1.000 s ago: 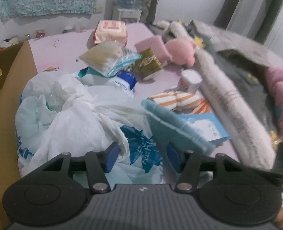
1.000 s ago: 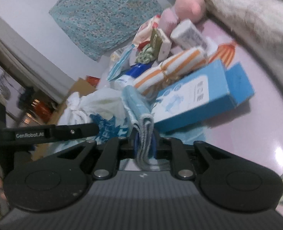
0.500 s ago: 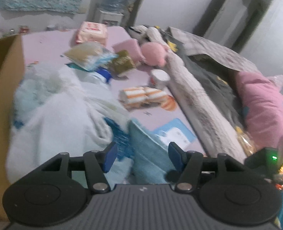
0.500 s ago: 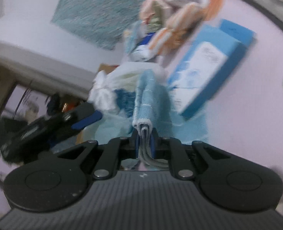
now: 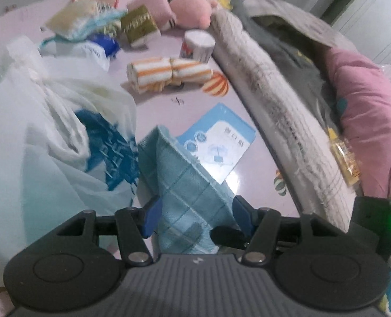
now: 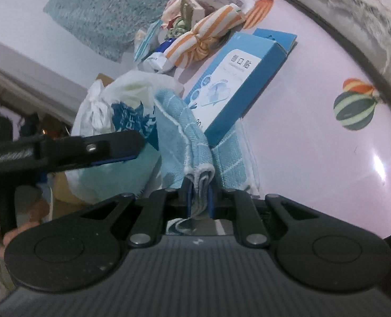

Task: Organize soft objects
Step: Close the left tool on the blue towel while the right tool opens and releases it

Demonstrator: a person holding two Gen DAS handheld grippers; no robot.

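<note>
Down the left wrist view, the left gripper (image 5: 194,218) stands about half open, its blue pads either side of the teal checked cloth (image 5: 184,185) with a visible gap, nothing clamped. That cloth rises off the pink tabletop (image 5: 253,174) beside a white plastic bag (image 5: 58,137) and partly over a blue box (image 5: 216,145). Further back: a striped orange towel roll (image 5: 166,72), a pink plush (image 5: 191,10), packets, all loose, so I'd judge the sorting barely begun. Blur smears the far packets; labels can't be read.

Over on the right wrist view, the right gripper (image 6: 198,202) is pinched tight on a bunched edge of the same cloth (image 6: 179,134), lifting it while the rest drapes against the box (image 6: 237,79) and bag (image 6: 132,97). One finger of the left gripper (image 6: 110,145) reaches in from the left edge, just short of the fabric. How the cloth's lower end lies is hidden behind the gripper body, and a hand (image 6: 23,231) is only partly visible low left.
</note>
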